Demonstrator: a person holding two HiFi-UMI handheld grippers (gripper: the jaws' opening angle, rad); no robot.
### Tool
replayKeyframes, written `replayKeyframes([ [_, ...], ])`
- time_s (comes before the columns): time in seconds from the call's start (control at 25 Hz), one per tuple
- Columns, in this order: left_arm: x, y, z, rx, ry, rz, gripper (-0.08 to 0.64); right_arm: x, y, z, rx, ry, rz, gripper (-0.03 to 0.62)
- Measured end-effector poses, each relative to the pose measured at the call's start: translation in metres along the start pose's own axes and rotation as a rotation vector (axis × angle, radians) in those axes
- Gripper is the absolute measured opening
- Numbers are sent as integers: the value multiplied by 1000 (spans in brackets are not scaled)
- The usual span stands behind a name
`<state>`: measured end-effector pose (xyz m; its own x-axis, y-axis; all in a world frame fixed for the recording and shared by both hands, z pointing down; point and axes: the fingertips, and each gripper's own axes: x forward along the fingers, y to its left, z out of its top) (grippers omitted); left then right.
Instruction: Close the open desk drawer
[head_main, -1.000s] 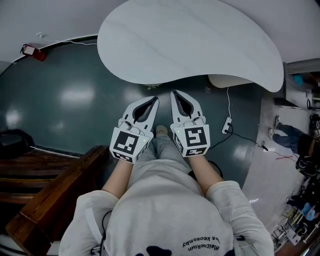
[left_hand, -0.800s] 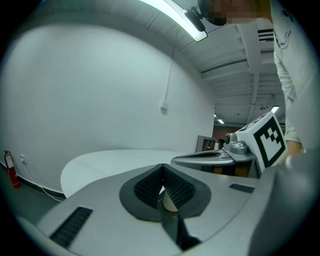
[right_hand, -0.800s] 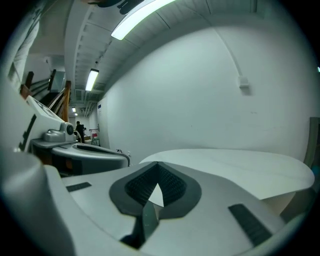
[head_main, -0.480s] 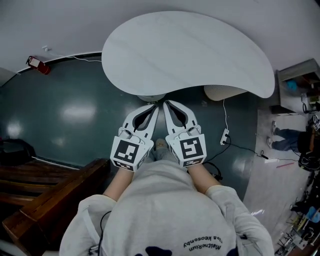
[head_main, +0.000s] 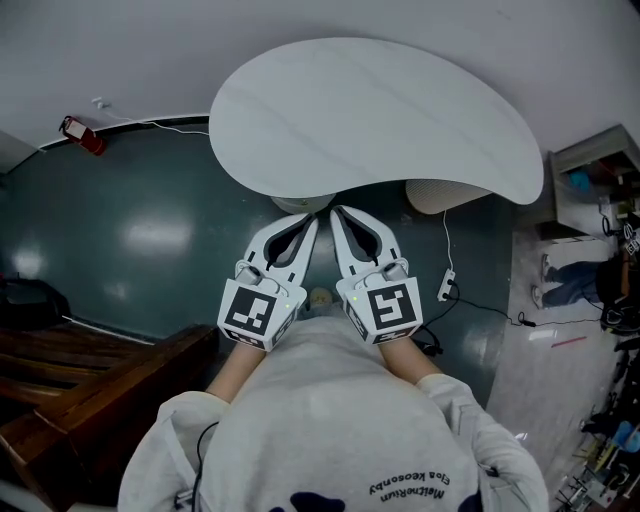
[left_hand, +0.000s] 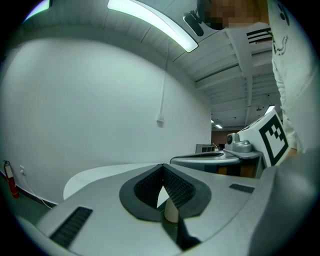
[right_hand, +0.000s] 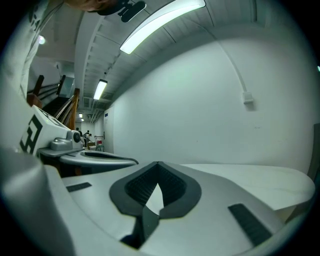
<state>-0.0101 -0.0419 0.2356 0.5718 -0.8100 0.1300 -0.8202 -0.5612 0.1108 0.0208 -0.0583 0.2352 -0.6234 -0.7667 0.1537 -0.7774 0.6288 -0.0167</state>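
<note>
A white, bean-shaped desk (head_main: 380, 110) fills the upper middle of the head view; no open drawer shows in any view. Just before its near edge, my left gripper (head_main: 312, 218) and right gripper (head_main: 336, 212) are held side by side, tips almost touching each other and pointing at the desk. Both are shut with nothing between the jaws. In the left gripper view the shut tips (left_hand: 162, 166) point over the desk top (left_hand: 100, 172) toward a white wall. The right gripper view shows its shut tips (right_hand: 158, 164) over the same top (right_hand: 260, 182).
A dark wooden piece of furniture (head_main: 100, 390) stands at the lower left. A red fire extinguisher (head_main: 78, 132) sits by the wall. A power strip with cable (head_main: 444, 288) lies on the dark floor at the right. A person's legs (head_main: 570, 280) show at the far right.
Both grippers have risen and drawn closer together, now tip to tip at the desk's near edge. Their jaws stayed shut.
</note>
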Motion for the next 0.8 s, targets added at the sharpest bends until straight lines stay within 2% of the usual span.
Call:
replayKeyframes([
  [0.8,-16,-19,-11,3,19,-12,9,-23,19,-10,3,24,26,15],
])
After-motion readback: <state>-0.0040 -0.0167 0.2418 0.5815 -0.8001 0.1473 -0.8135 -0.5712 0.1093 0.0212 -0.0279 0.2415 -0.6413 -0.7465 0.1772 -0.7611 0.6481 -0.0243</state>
